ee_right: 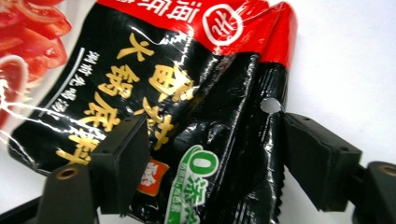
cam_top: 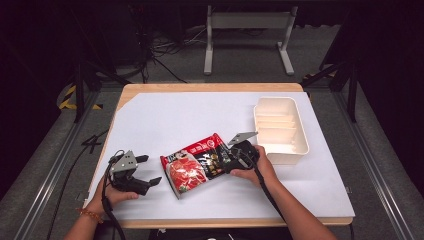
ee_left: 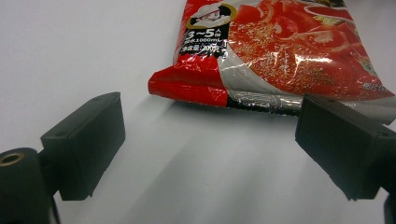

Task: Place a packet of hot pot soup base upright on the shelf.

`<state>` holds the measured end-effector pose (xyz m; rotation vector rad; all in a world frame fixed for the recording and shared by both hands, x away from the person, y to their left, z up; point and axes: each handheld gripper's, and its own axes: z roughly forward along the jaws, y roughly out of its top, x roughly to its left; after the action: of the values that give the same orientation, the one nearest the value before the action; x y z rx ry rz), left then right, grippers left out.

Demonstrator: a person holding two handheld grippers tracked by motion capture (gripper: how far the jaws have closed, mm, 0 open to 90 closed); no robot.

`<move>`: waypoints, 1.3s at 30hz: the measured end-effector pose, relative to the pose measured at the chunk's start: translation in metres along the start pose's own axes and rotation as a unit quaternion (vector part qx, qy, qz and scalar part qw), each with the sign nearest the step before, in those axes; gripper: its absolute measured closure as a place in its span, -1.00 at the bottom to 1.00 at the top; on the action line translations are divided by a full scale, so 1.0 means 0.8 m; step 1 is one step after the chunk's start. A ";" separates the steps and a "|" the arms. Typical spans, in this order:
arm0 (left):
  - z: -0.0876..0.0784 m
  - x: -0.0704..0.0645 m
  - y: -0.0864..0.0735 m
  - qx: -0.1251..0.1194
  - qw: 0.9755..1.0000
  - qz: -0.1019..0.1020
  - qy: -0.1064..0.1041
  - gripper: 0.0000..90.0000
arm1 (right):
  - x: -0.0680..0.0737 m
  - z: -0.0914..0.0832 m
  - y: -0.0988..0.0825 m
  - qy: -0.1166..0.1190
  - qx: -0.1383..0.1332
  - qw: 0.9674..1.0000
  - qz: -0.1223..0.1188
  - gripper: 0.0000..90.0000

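So the tabletop [cam_top: 150, 115] is covered in a plain white sheet with a wooden edge poking out at the far side. Just past the right tool [cam_top: 231, 161], off to its far right, sits a cream plastic bin [cam_top: 280, 127] with ribbed dividers inside, close to the hand but not touching it. Nothing sits between either tool and the pouch, the sheet around them is bare. Beyond the tabletop there's a grey metal stand [cam_top: 247, 30] and some cables [cam_top: 165, 50] on the floor.

The pouch [cam_top: 197, 164] lies flat between the 2 tools. The right tool [ee_right: 212, 158] has its 2 jaws straddling the pouch's crumpled black end, 1 jaw lying over the printed face and the other out at the serrated edge by the little hang hole. The jaws stand apart and I can't see the pads pressing in. The left tool [cam_top: 145, 172] sits just short of the pouch's other end, jaws wide apart with nothing between them; in the left gripper view [ee_left: 210, 144] the sealed red edge of the pouch [ee_left: 280, 56] lies just ahead of the jaw tips.

The pouch is shiny crinkly foil, red with tomato pictures on 1 half, black with gold lettering and a green badge on the other [ee_right: 187, 93]. The jaws are matte black blocks.
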<state>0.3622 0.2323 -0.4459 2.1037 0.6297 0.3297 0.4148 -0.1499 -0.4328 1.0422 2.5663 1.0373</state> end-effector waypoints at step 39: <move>-0.002 0.002 -0.001 -0.004 1.000 -0.006 0.010 -0.77 | 0.049 -0.128 0.107 0.005 -0.118 0.977 -0.179 1.00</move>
<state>0.3624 0.2345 -0.4454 2.0913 0.6516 0.3454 0.3907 -0.1351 -0.2968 0.4925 2.4346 1.2045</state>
